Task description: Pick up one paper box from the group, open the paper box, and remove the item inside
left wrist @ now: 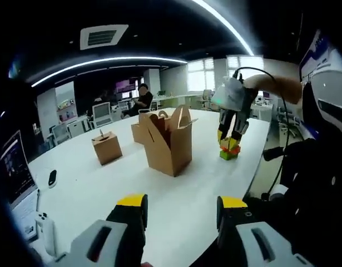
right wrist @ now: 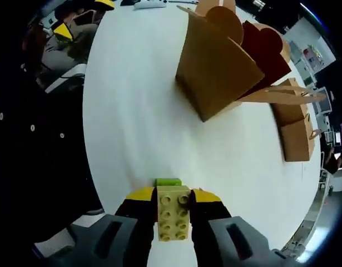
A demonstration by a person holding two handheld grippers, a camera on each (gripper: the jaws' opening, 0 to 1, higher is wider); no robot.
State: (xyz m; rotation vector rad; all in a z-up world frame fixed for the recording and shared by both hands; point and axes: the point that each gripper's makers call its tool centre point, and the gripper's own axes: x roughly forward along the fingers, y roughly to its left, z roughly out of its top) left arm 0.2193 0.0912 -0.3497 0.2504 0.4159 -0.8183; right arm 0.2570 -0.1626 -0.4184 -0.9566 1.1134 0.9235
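Right gripper view: right hand-held gripper (right wrist: pixel 173 214) clamped on toy block (right wrist: pixel 173 213), low over white table (right wrist: pixel 132 111), near edge. Opened box (right wrist: pixel 215 69) well apart, flaps up. Best set block flat, clear of edge, then release. Left gripper view: left hand-held gripper (left wrist: pixel 182 214) jaws apart, empty. Closed box (left wrist: pixel 107 148) beyond, another behind opened box; phone (left wrist: pixel 52 178), laptop (left wrist: pixel 15 178) at left. Nothing obstructing.
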